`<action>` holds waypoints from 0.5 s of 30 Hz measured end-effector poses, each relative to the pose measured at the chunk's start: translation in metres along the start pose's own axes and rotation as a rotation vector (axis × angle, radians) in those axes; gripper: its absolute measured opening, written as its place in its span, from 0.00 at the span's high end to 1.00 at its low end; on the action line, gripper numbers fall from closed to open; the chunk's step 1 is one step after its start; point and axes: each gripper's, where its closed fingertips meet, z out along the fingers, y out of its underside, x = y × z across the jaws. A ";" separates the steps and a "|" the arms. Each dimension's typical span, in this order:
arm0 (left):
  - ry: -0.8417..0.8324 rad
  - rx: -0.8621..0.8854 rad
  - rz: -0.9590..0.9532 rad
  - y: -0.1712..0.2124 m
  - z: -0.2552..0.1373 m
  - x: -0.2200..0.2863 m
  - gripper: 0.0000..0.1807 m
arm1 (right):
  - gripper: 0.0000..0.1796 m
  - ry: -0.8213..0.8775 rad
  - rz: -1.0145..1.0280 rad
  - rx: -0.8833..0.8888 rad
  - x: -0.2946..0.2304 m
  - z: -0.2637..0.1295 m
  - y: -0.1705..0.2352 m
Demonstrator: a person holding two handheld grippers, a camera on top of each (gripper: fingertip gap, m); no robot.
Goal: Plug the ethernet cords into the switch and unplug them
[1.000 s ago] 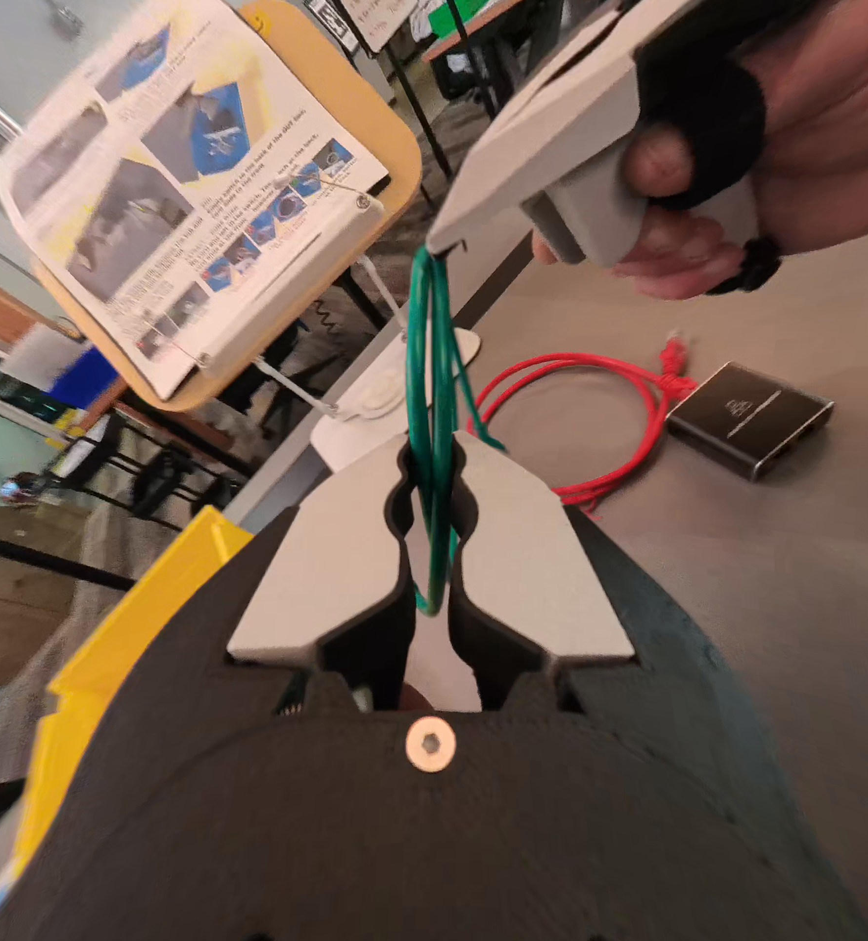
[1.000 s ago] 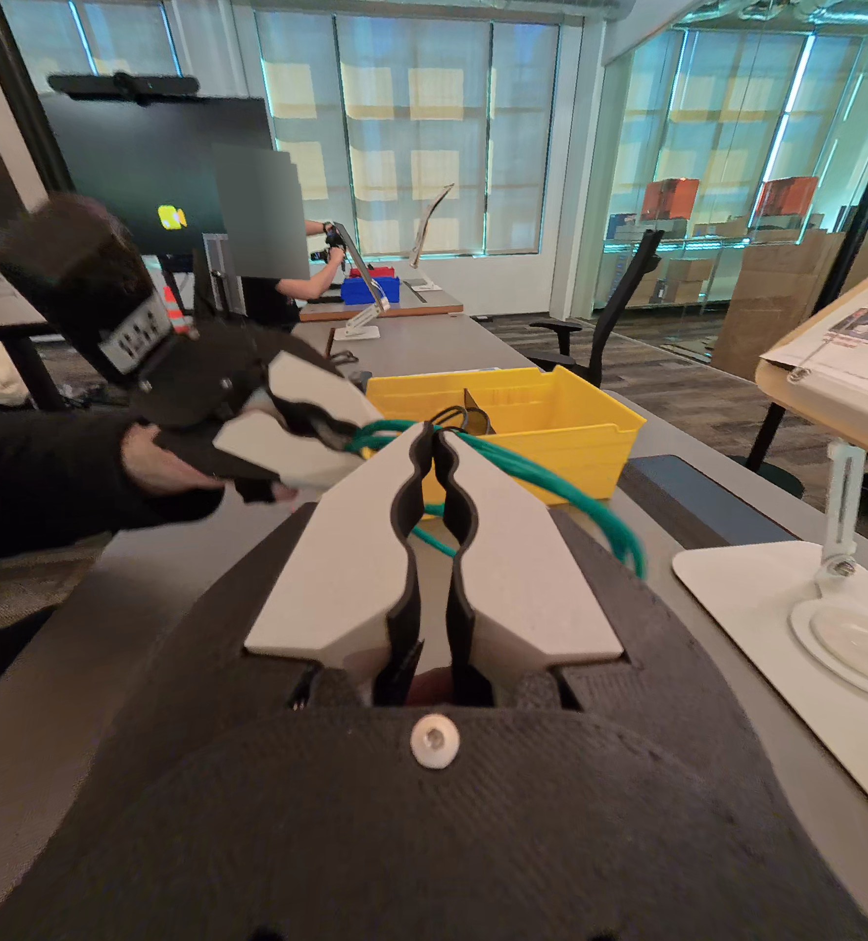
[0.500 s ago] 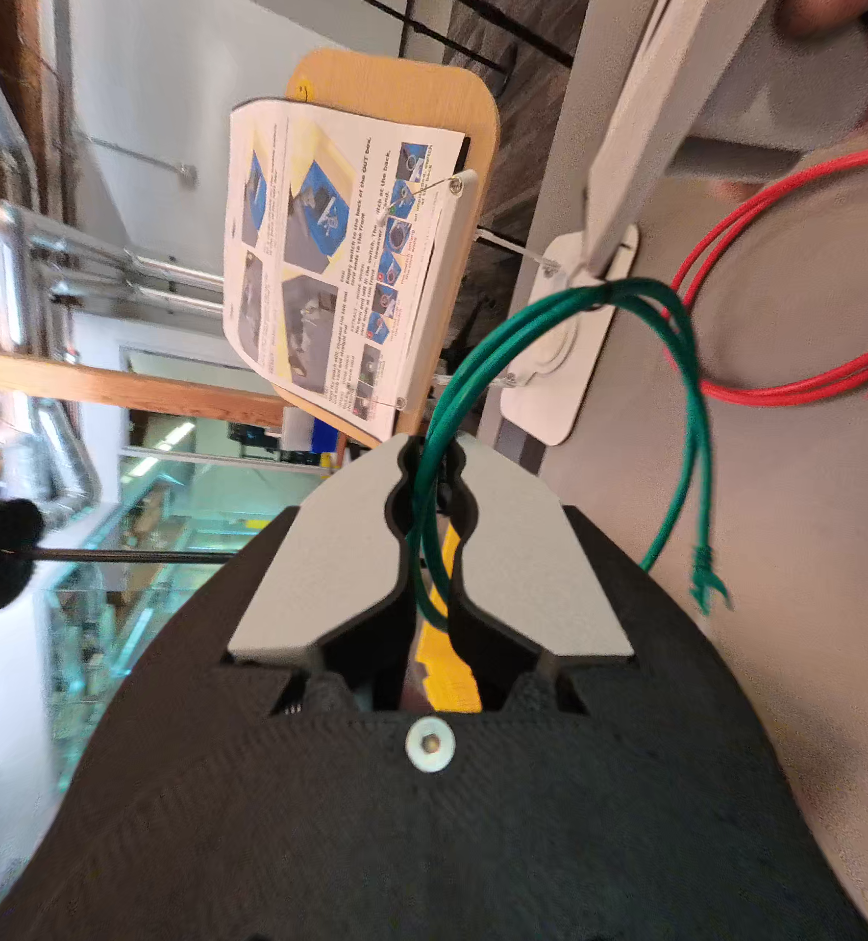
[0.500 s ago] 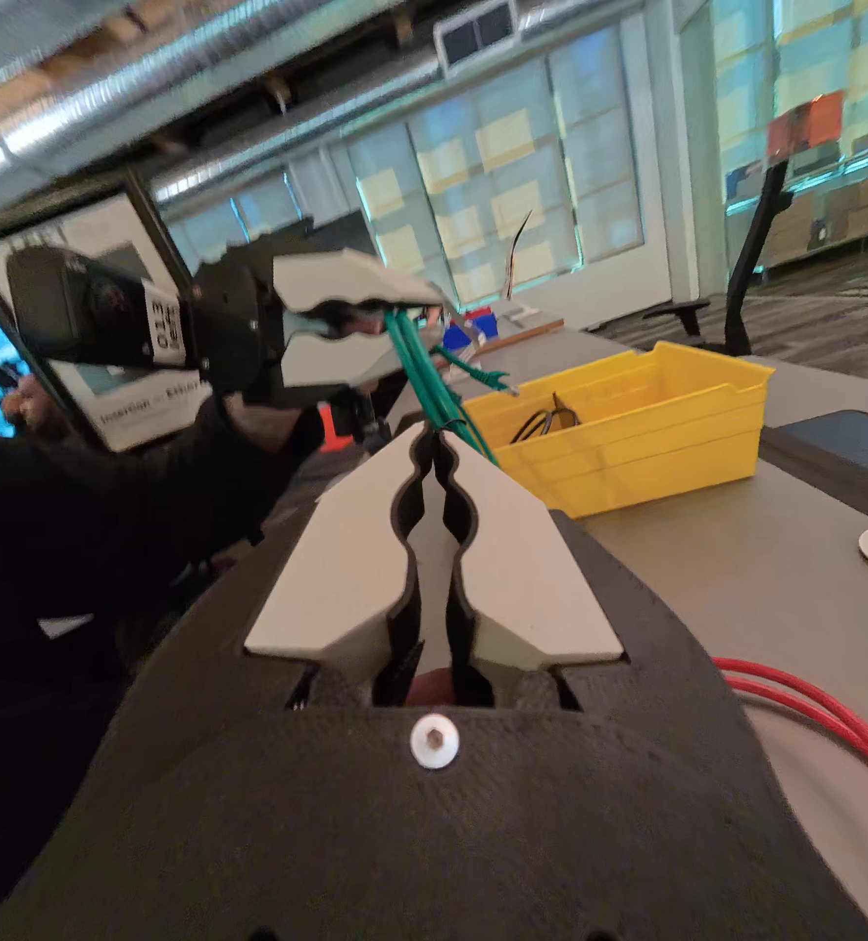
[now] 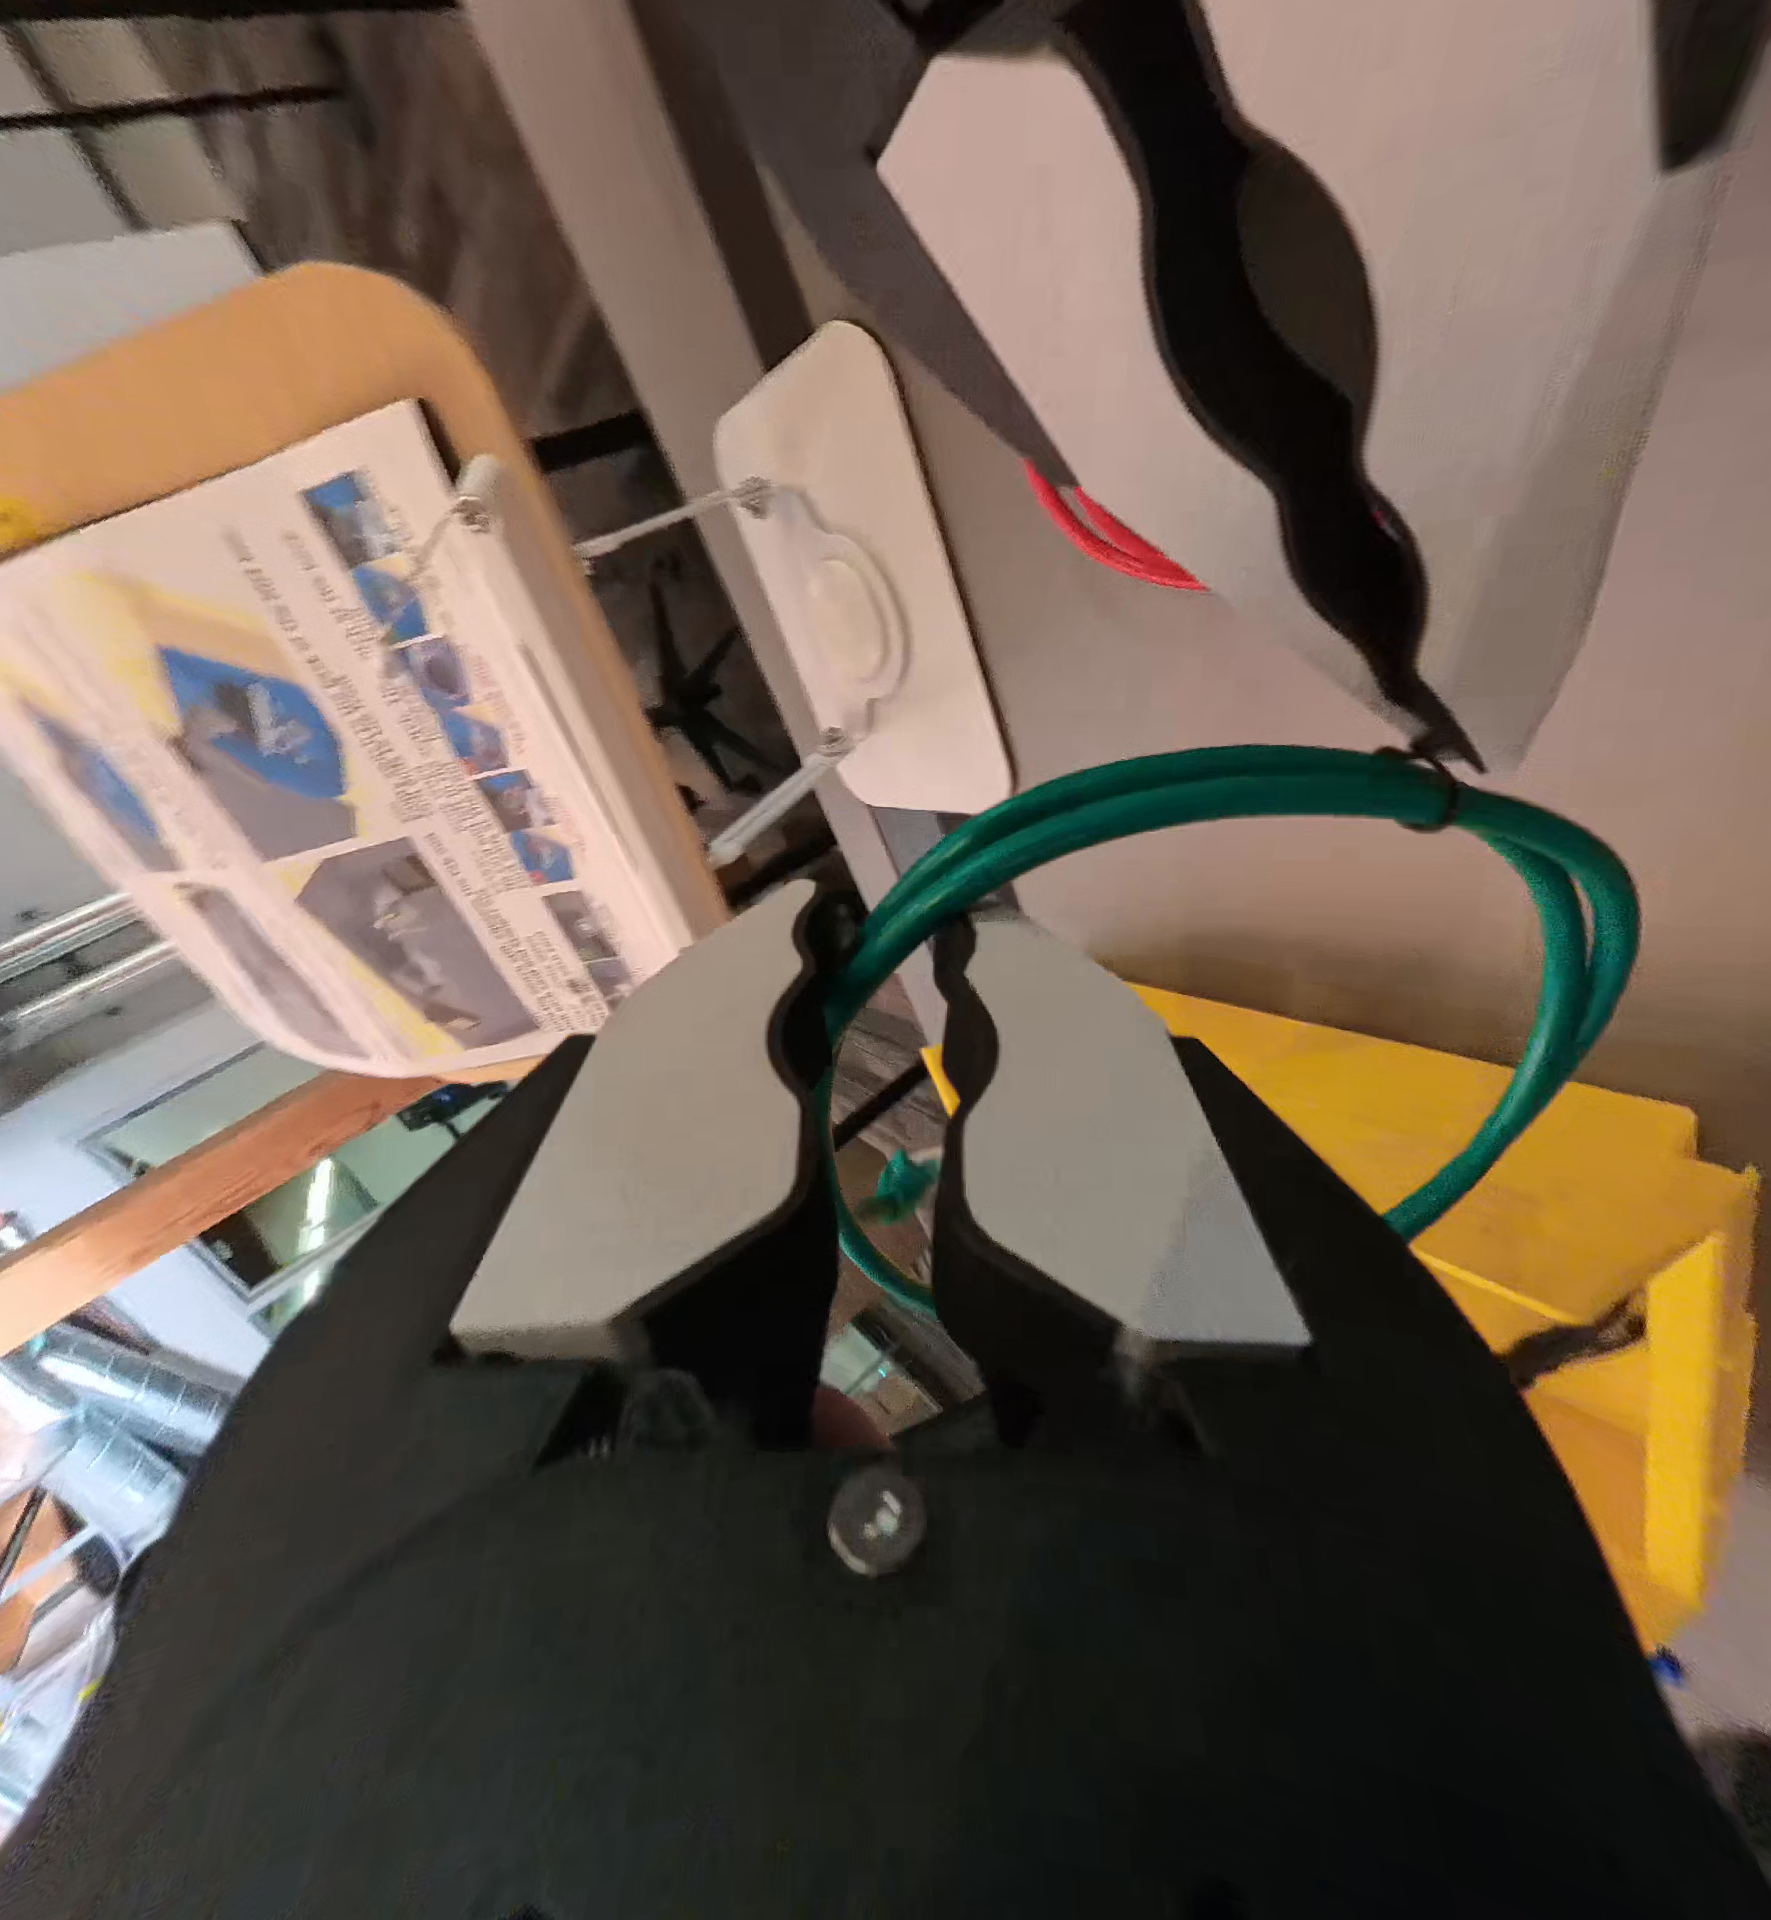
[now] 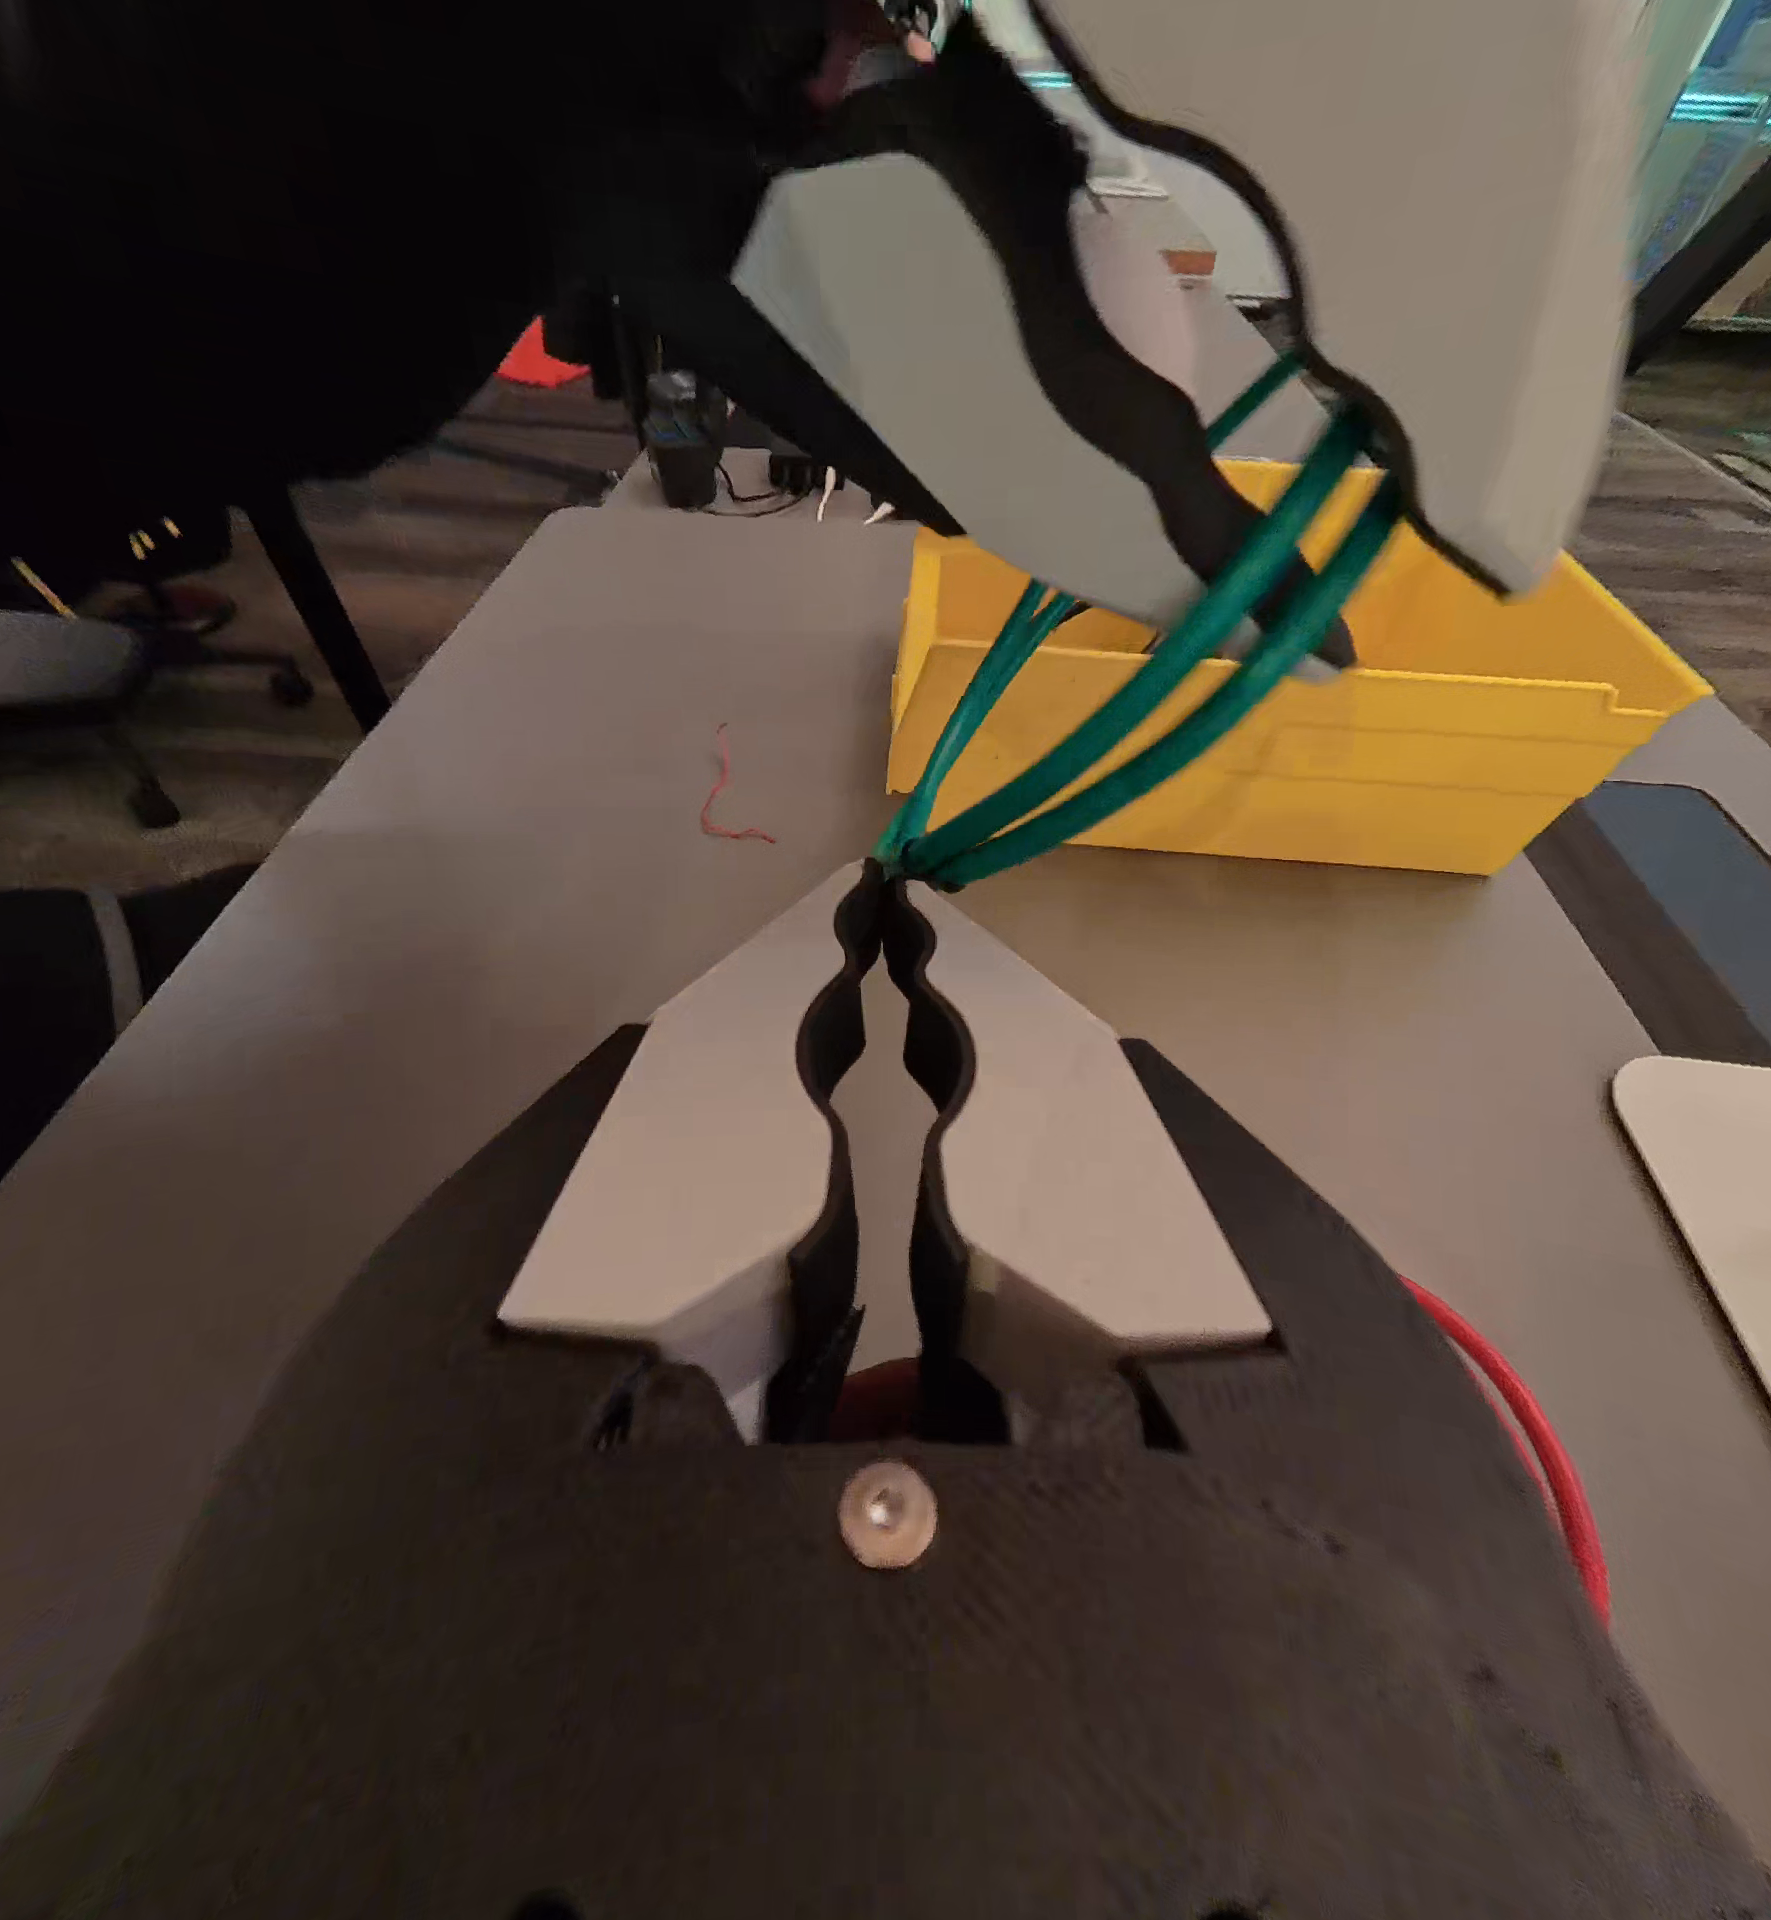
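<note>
The right gripper (image 6: 886,883) is pressed together at the very tips, and the green ethernet cord (image 6: 1099,727) is pinched there, right where a thin dark tie bundles its loops; further back the wavy black pads stay apart, so only the tips are really biting. The left gripper (image 5: 881,925) is parted a bit, with the coiled cord threaded through the gap between its fingers; no actual squeeze on it can be made out, so it looks more hooked than clamped. In the right wrist view the left gripper is seen up top, loops running through its scalloped gap.

The cord is a glossy, round, green jacket wound in a few loops, held up in the air between the two tools above the grey table (image 6: 569,852); its plug end (image 5: 896,1184) is glimpsed, blurred, behind the left fingers. The fingers are flat matte grey plates with black rubbery wavy liners, set in rough textured black bodies with one shiny screw each.

A yellow plastic bin (image 6: 1328,769) with straight walls sits on the table just behind the cord; a red cord (image 6: 1546,1455) is seen at the right edge of the right wrist view; a printed sheet on a tan board (image 5: 268,665) stands on a white stand base (image 5: 860,561).
</note>
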 end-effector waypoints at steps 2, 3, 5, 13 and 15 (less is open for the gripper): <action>0.082 -0.024 0.031 -0.001 0.011 0.006 0.90 | 1.00 -0.006 -0.023 -0.007 -0.004 0.005 0.001; 0.145 -0.024 0.021 -0.001 0.016 0.012 0.90 | 1.00 -0.020 -0.032 -0.002 -0.008 0.007 0.000; 0.258 -0.025 0.019 0.001 0.028 0.024 0.90 | 1.00 -0.038 -0.054 0.005 -0.014 0.011 -0.002; 0.719 0.158 -0.150 -0.023 0.057 0.079 0.90 | 1.00 -0.102 -0.059 0.157 -0.028 0.004 -0.028; 0.733 0.159 -0.231 -0.023 0.071 0.083 0.84 | 1.00 -0.112 -0.045 0.196 -0.028 -0.001 -0.035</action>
